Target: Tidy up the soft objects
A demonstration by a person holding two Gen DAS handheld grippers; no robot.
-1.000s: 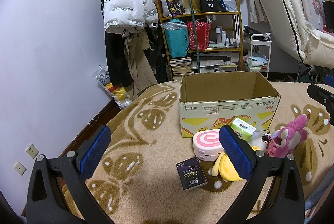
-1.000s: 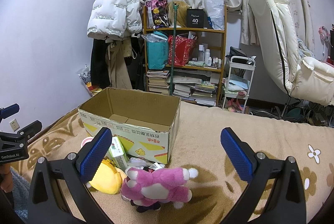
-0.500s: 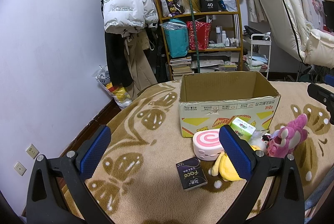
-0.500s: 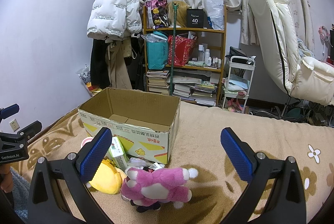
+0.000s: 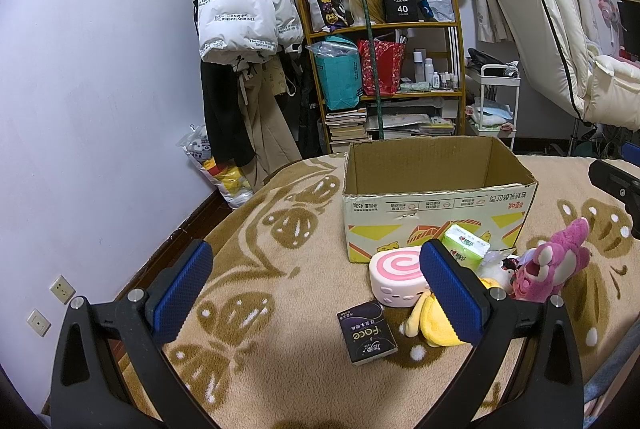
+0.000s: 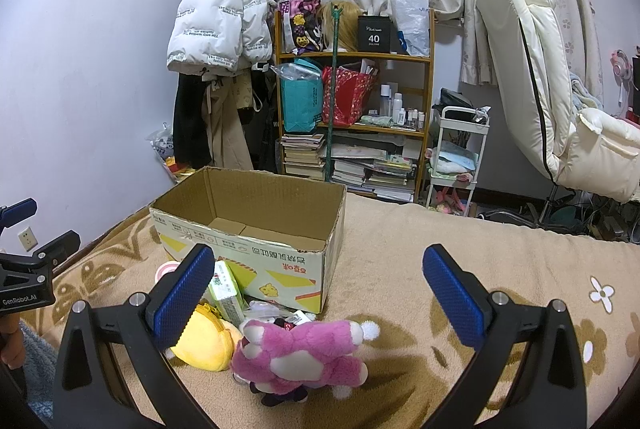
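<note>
An open cardboard box (image 5: 436, 197) stands on a brown patterned blanket (image 5: 280, 269); it also shows in the right wrist view (image 6: 256, 229) and looks empty. In front of it lie a pink swirl plush (image 5: 398, 277), a yellow plush (image 5: 432, 321), a green tissue pack (image 5: 466, 243), a black tissue pack (image 5: 368, 333) and a pink bear plush (image 5: 552, 265). In the right wrist view the pink bear (image 6: 304, 353), the yellow plush (image 6: 204, 339) and the green pack (image 6: 228, 293) lie close. My left gripper (image 5: 316, 289) is open and empty. My right gripper (image 6: 316, 289) is open and empty above the bear.
A wooden shelf (image 5: 384, 77) with bags, books and bottles stands behind the bed. A white jacket (image 5: 240, 17) hangs on the left. A cream recliner (image 6: 552, 101) and a white trolley (image 6: 456, 157) stand on the right. The blanket's edge drops to the floor at left.
</note>
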